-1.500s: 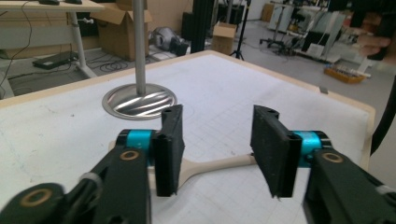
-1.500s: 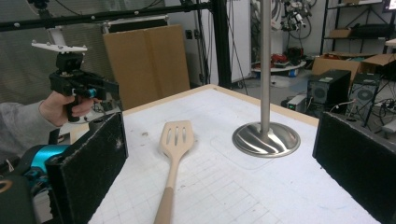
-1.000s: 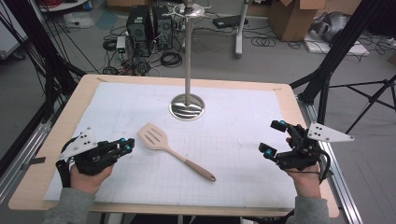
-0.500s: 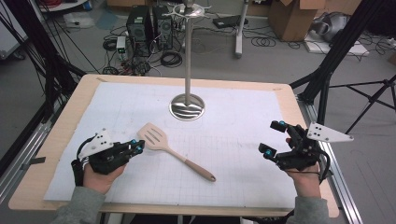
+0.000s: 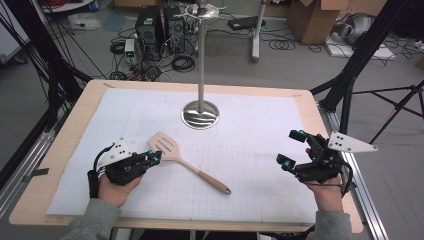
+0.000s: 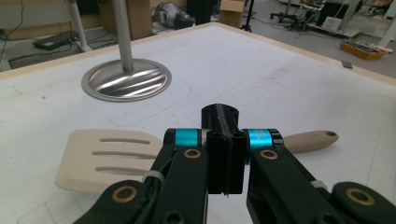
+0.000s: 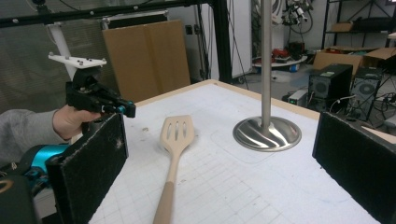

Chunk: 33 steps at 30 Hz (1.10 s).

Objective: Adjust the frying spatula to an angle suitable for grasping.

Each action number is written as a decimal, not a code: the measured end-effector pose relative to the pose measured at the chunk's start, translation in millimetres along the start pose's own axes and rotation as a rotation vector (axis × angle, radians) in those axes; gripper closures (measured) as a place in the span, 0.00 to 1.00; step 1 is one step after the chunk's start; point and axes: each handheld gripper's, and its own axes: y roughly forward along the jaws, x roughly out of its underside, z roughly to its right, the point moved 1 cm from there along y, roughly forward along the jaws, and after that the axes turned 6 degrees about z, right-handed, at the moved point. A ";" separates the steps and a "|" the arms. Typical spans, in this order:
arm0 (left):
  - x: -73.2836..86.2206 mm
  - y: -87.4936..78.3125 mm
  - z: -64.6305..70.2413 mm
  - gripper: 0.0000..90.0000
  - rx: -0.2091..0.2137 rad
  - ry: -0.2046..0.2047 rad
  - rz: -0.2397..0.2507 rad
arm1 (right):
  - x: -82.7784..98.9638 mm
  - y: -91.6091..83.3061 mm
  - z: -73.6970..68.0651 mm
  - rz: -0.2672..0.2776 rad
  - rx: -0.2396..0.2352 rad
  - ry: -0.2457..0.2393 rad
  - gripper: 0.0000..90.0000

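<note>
Lying flat on the white gridded mat [image 5: 250, 145] that covers the table [image 5: 65, 130]: one beige slotted spatula [image 5: 187, 162], blade toward 11 o'clock, handle end toward 5 o'clock in the high view, set slightly left of the table's middle.

Item: left hand-held gripper [image 5: 152, 159], at the spatula's 9 o'clock, held in the person's left hand [image 5: 116, 187]. Jaws pressed together with nothing between them (the left gripper view shows the two black pads meeting face to face). Its tips sit just beside the neck of the spatula, where blade meets handle; whether they touch it cannot be told.

Item: right hand-held gripper [image 5: 292, 148], at the spatula's 3 o'clock and well apart from it, near the table's right edge. Jaws spread wide, empty; the right gripper view shows one felted pad [image 7: 93, 163] at each side with the spatula lying between them farther off.

Item: metal stand [image 5: 201, 114], a round polished base with an upright pole, at the spatula's 1 o'clock, apart from it.
</note>
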 end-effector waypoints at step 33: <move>24.8 67.9 1.7 1.00 0.006 0.017 -0.125 | 5.8 1.5 4.3 -0.015 0.005 0.022 0.02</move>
